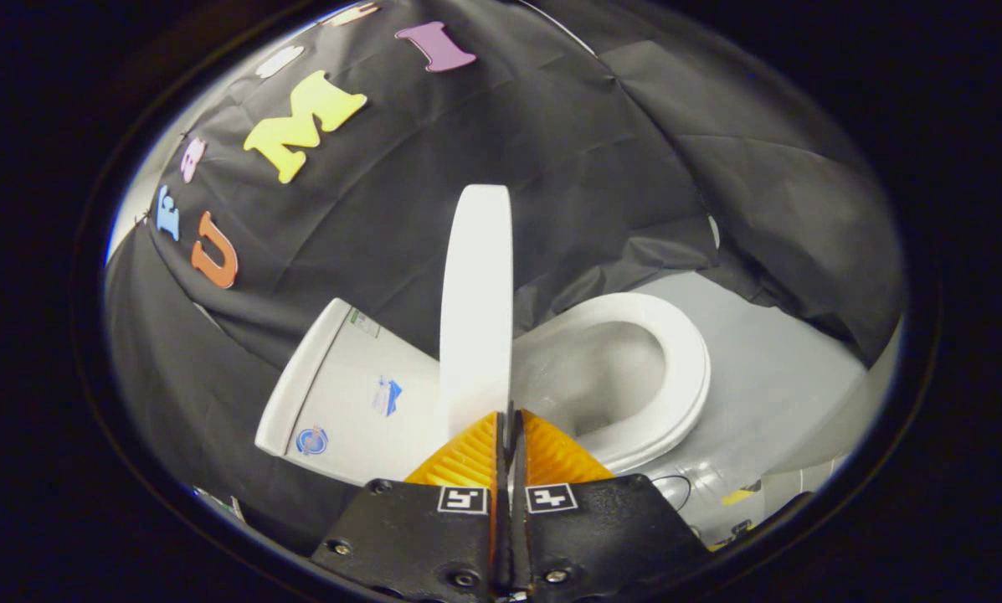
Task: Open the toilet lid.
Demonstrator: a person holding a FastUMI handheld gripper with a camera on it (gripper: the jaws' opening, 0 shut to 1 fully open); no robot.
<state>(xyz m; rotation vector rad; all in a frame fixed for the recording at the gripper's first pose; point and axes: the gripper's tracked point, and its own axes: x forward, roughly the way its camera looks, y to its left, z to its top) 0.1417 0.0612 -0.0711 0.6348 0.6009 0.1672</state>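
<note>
Toilet lid [475, 301] stands raised, edge-on just ahead of tool [509, 419]; fingers closed together, w/ nothing gripped.

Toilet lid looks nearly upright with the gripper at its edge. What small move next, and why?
Probably ease the lid a little further back toward the tank, then release. The gripper is pinched on the lid's edge, the lid stands about upright, short of the tank, and the seat lies uncovered.

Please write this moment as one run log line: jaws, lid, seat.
gripper: jaws shut on toilet lid edge | toilet lid: raised, upright, edge-on | toilet seat: down, bowl exposed | tank: beside lid
</note>
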